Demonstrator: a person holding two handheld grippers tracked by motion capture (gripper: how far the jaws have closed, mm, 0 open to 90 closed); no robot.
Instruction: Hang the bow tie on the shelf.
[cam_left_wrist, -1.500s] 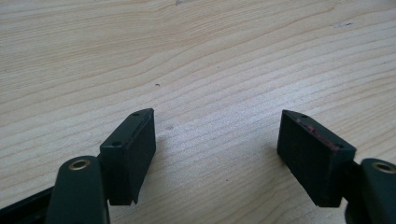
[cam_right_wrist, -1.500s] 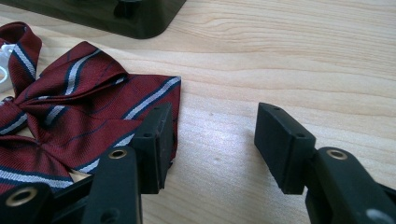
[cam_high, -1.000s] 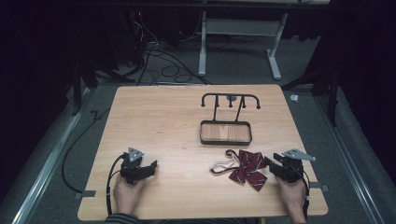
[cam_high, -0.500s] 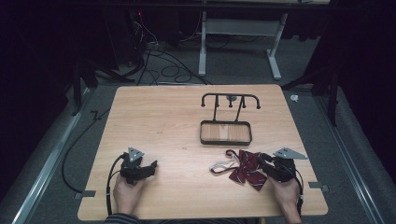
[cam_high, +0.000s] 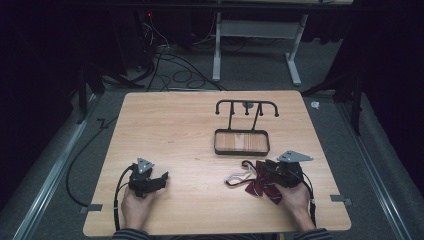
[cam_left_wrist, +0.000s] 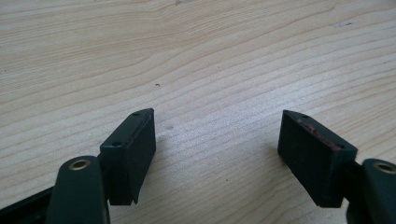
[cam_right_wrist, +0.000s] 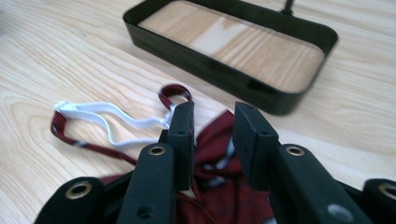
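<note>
A dark red striped bow tie (cam_high: 261, 184) with a white strap (cam_right_wrist: 107, 117) lies on the wooden table near the front right. My right gripper (cam_high: 270, 170) reaches it from the right. Its jaws have just been closing, and the tie's bunched middle (cam_right_wrist: 215, 161) sits between the pads, which press on it (cam_right_wrist: 212, 127). At the front left, my left gripper (cam_high: 163, 178) rests low over bare wood, its jaws wide apart with nothing between them (cam_left_wrist: 217, 135).
A black tray (cam_high: 242, 151) with a wooden floor stands just beyond the bow tie, its near wall (cam_right_wrist: 210, 67) close ahead of the right jaws. A black hook rack (cam_high: 246, 104) rises behind it. The table's left half is bare wood.
My right gripper has moved left onto the bow tie and its jaws have narrowed around the tie's middle. The left gripper has stayed put.
</note>
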